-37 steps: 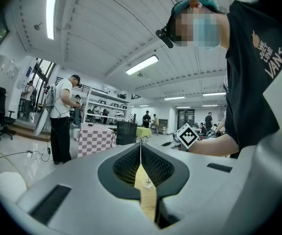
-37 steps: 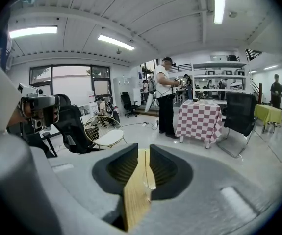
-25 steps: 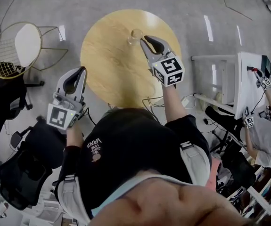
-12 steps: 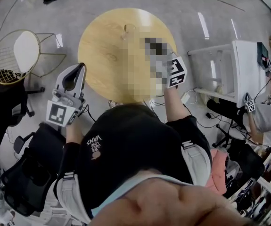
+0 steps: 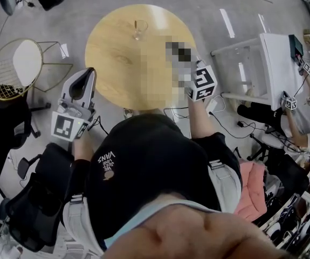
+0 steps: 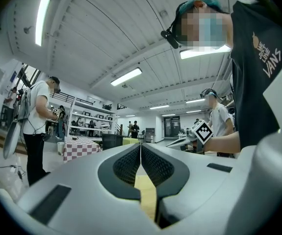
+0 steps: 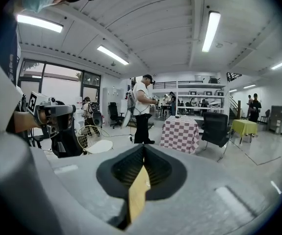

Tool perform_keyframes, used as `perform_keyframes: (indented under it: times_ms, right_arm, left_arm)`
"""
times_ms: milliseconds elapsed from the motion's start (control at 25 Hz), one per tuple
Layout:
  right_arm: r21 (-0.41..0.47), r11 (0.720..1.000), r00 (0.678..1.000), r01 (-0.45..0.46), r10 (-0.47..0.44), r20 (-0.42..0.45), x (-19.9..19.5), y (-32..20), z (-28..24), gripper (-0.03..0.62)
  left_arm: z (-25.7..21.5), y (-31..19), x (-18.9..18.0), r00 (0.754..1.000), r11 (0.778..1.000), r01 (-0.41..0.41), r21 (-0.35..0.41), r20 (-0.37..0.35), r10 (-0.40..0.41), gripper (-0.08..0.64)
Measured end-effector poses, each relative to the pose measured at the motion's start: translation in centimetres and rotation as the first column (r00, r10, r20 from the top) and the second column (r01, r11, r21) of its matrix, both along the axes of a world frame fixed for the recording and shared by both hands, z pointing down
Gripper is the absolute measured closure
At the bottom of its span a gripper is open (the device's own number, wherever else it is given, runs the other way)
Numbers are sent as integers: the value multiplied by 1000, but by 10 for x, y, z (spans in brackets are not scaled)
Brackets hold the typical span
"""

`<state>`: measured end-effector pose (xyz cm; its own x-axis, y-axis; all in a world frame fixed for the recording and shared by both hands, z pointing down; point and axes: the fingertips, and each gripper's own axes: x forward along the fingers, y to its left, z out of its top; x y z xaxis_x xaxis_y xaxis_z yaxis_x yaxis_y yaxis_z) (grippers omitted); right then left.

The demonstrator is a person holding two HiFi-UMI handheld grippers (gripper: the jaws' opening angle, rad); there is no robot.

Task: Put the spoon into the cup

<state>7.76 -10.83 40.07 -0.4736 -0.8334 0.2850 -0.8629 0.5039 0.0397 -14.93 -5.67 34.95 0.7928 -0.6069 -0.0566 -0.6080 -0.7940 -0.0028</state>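
A clear glass cup [image 5: 139, 29] stands on the far part of the round wooden table [image 5: 117, 63]. A thin upright shape shows inside it, too small to name as the spoon. My left gripper [image 5: 91, 71] hangs off the table's left edge, well short of the cup. In the left gripper view its jaws [image 6: 141, 146] are pressed together with nothing between them. My right gripper is over the table's right side, mostly under a mosaic patch, with its marker cube [image 5: 202, 82] showing. In the right gripper view it [image 7: 143, 149] is shut and empty too.
A gold wire chair [image 5: 15, 62] stands left of the table and a white desk [image 5: 276, 58] to its right. Black office chairs [image 5: 28, 212] crowd the lower left. A person [image 7: 141, 109] stands beside a checkered table [image 7: 180, 134] across the room.
The right gripper has drawn back from the cup, which now stands alone farther up the table. The left gripper has barely moved.
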Motion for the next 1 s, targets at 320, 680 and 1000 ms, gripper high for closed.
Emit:
perform_keyframes:
  times_ms: [320,680,1000]
  right_arm:
    - [9,1000,999,-29,29,14,4,29,-7,594]
    - [-3,999,998,-51,51,28,4,56,-6,594]
    - [0,998,997,-70,70,41,2,74,-8,594]
  left_arm:
    - [0,14,2,1000,1000,-22,6,11,22,563]
    - [-5,26,-7,1000,1000,-19,16,-1,19,563]
    - [-5,38,-12,1000,1000,-21,19,-2,21,563]
